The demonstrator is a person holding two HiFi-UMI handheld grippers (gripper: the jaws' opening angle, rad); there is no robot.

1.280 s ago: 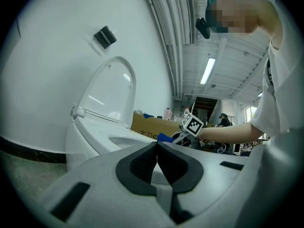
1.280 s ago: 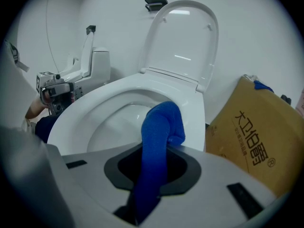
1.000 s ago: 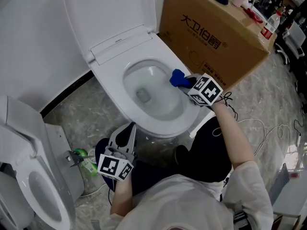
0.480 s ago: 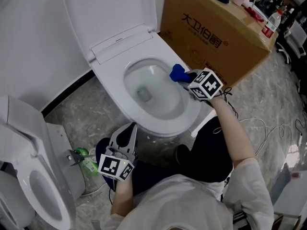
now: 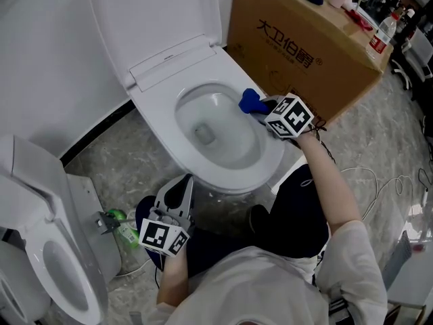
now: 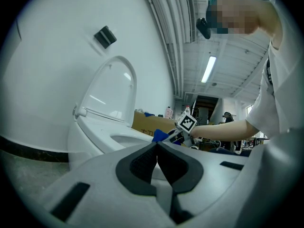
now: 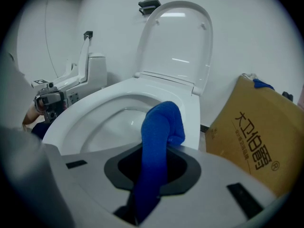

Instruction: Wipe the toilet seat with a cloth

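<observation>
Right gripper point(image 7: 151, 175): jaws pinching a blue cloth point(image 7: 160, 127), its free end lying on the right side of the white toilet seat point(image 5: 269, 156) | Left gripper point(image 6: 156, 152): jaws pressed together, nothing between them, low by the seat's near end | Lid point(image 5: 155, 12) raised; cardboard box point(image 5: 304, 46) far right.

A cardboard box point(image 5: 304, 53) stands just right of the toilet seat point(image 5: 233, 180) — leftward, open floor point(image 5: 115, 156).
</observation>
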